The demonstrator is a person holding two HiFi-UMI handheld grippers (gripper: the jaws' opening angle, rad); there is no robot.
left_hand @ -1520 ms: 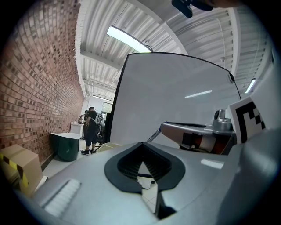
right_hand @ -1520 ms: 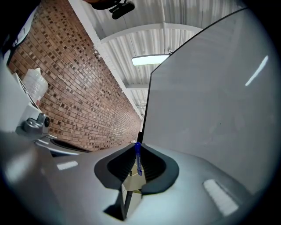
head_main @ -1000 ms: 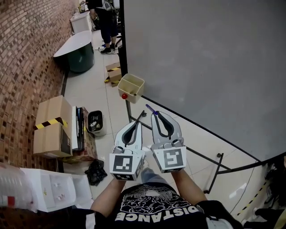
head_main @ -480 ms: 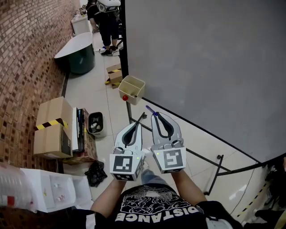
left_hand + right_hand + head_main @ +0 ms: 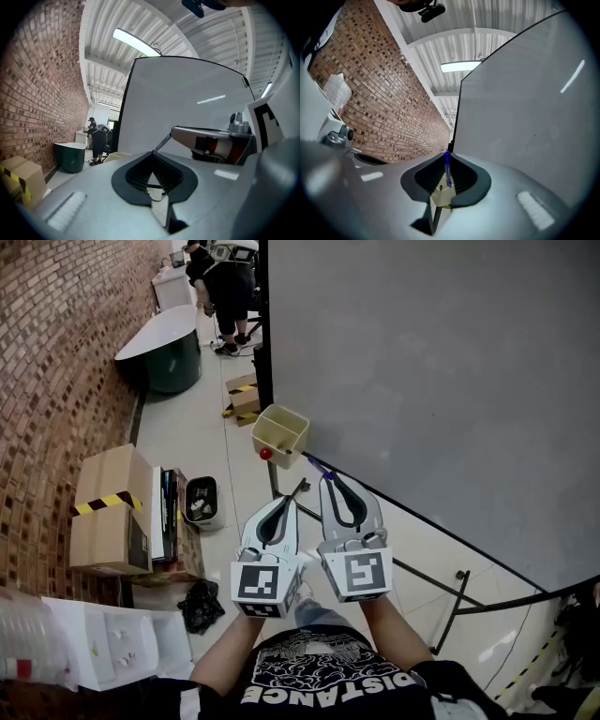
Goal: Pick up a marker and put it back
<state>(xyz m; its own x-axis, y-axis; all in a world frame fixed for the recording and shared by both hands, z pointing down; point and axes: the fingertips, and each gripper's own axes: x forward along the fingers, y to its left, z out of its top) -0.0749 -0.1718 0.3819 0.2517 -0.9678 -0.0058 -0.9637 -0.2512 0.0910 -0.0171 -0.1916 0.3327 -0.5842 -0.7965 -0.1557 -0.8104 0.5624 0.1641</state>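
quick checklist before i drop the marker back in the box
1. Marker held: ok. The blue marker sits between the shut jaws of the right gripper.
2. Marker over the opening: not ok. In the head view its end shows just below the near corner of the beige box, not above the opening.
3. Box opening free: ok. It faces up and nothing is seen blocking it.
4. Left gripper out of the way: ok. Its jaws are together on nothing, and it sits beside the right gripper, short of the box.
5. Height of the marker above the rim: cannot tell.
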